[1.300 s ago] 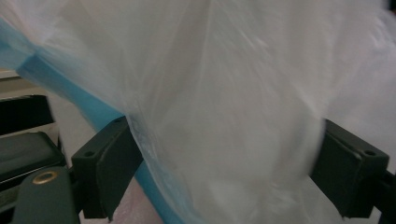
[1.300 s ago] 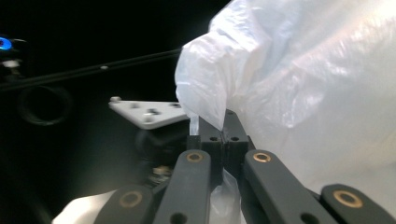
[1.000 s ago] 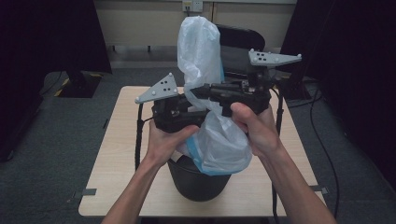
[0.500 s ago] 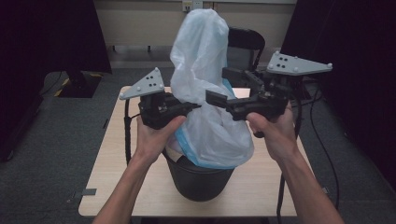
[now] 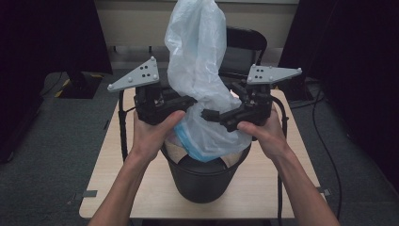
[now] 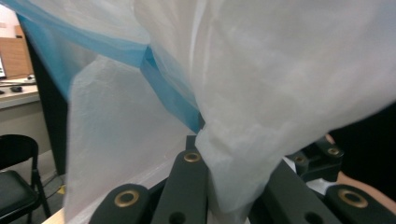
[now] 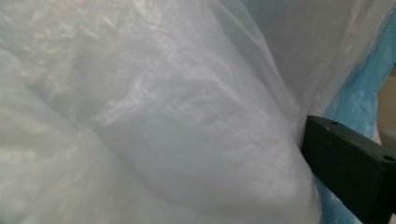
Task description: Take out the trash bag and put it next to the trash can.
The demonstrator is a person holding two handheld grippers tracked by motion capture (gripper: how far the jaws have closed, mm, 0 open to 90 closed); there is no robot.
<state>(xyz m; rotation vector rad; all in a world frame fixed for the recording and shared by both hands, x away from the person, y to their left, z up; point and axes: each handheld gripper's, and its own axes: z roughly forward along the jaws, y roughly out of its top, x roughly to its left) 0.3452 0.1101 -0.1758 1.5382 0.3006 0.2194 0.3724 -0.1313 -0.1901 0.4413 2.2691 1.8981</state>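
A translucent white plastic bag with a pale blue band [image 5: 202, 70] is held upright above a round black plastic bin [image 5: 202, 176]; its lower part hangs just inside the bin's rim, and its top rises well above both grippers. In the left gripper view, a gathered fold of the bag [image 6: 233, 172] is seen pinched between the two black jaws. The left gripper [image 5: 190, 101] is clenched on the bag at its left side. The right gripper [image 5: 209, 114] is positioned at the bag's right side with its jaws spread wide; they have just been opening, and the film lies against one jaw without being pressed.

The bin is set at the near middle of a light wooden rectangular table [image 5: 117, 155], whose bare top is seen to the left and right of the bin. A dark folding chair [image 5: 244, 47] is located behind the far edge. The table is surrounded by grey carpet [image 5: 56, 136], which is open on both sides, with black drapes [image 5: 42, 42] and a pale wall behind.
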